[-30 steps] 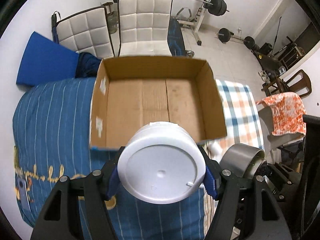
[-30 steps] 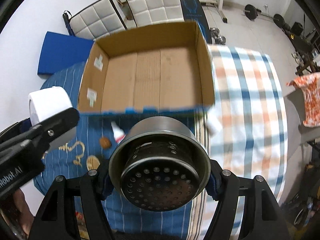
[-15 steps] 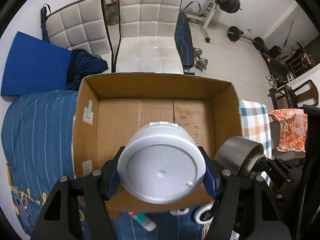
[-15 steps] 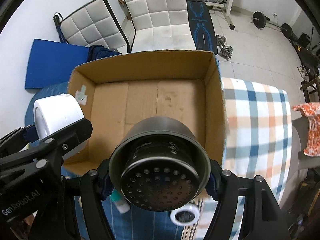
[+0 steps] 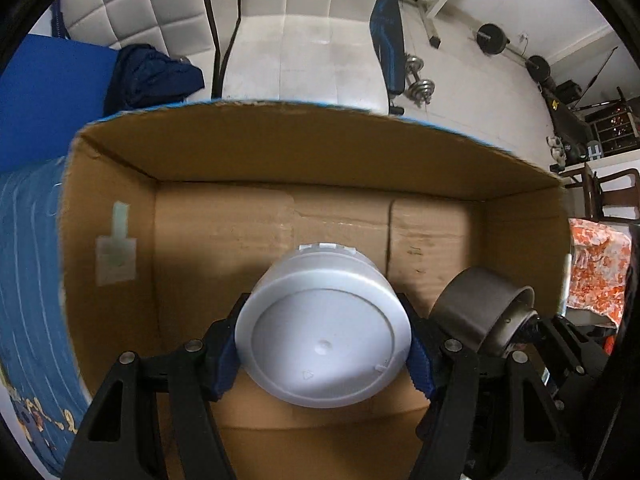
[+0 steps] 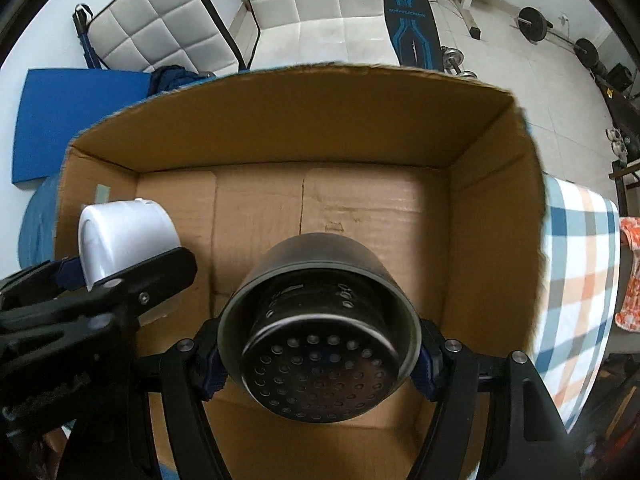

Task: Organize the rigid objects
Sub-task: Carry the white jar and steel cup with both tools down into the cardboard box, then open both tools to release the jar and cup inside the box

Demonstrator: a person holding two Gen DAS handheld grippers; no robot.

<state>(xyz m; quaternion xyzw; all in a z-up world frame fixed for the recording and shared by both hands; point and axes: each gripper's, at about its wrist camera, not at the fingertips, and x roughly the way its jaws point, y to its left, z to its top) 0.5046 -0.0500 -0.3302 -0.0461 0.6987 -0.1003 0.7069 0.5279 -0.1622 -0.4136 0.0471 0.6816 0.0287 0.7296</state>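
- White plastic tub (image 5: pixel 323 336), bottom toward the camera, is clamped in the left claw (image 5: pixel 323 354) above the cardboard box (image 5: pixel 248 152) floor.
- Dark metal perforated cup (image 6: pixel 320 332) sits gripped in the right claw (image 6: pixel 320 364), inside the same box.
- Box rests on the bed's blue striped cover (image 5: pixel 28 272).

The room is being lit evenly and brightly from above, while the inside of the cardboard box (image 5: pixel 248 152) is being left dimmer, with a soft shadow being cast over its floor. Its rim is being smeared by motion blur. Straight lines are being bent by fisheye distortion, and the corners are being blacked out.
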